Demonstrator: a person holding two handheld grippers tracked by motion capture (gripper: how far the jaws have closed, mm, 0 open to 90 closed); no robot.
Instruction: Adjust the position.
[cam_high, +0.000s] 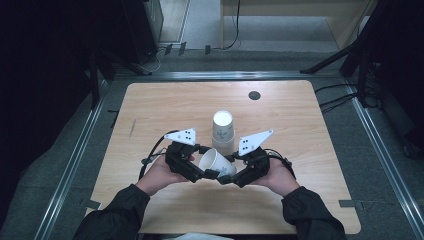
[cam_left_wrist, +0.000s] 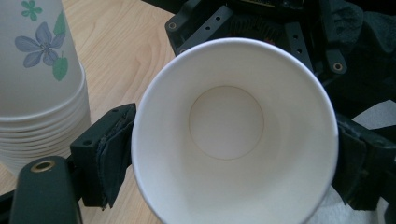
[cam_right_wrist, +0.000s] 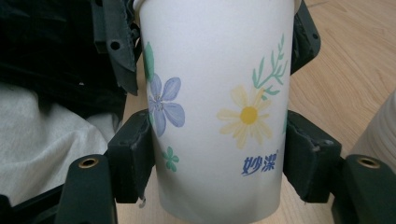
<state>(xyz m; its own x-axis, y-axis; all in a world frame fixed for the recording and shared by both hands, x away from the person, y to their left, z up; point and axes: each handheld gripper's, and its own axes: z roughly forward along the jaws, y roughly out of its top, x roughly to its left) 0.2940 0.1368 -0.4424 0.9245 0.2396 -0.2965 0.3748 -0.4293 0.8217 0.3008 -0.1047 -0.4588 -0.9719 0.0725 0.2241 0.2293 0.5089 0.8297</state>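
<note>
- I'm over a pale wooden desk (cam_high: 165, 100) in a dim room, with grey floor and dark stands around it; both of my grippers sit near the front edge at the middle.
- The left gripper (cam_high: 196, 169) has its fingers (cam_left_wrist: 109, 151) spread wide enough to take the paper cup (cam_high: 215, 163) at its rim, one pad on each side of the mouth, which faces that gripper's camera.
- The right gripper (cam_high: 239, 172) has its fingers (cam_right_wrist: 133, 156) closed on the same cup lower down its flowered wall, near the base.
- So I judge the cup's long axis lies tilted between my two hands, mouth to the left, base to the right, clear of the desk.
- Just beyond it, touching neither gripper, stands the stack of cups (cam_high: 223, 131), upside down.
</note>
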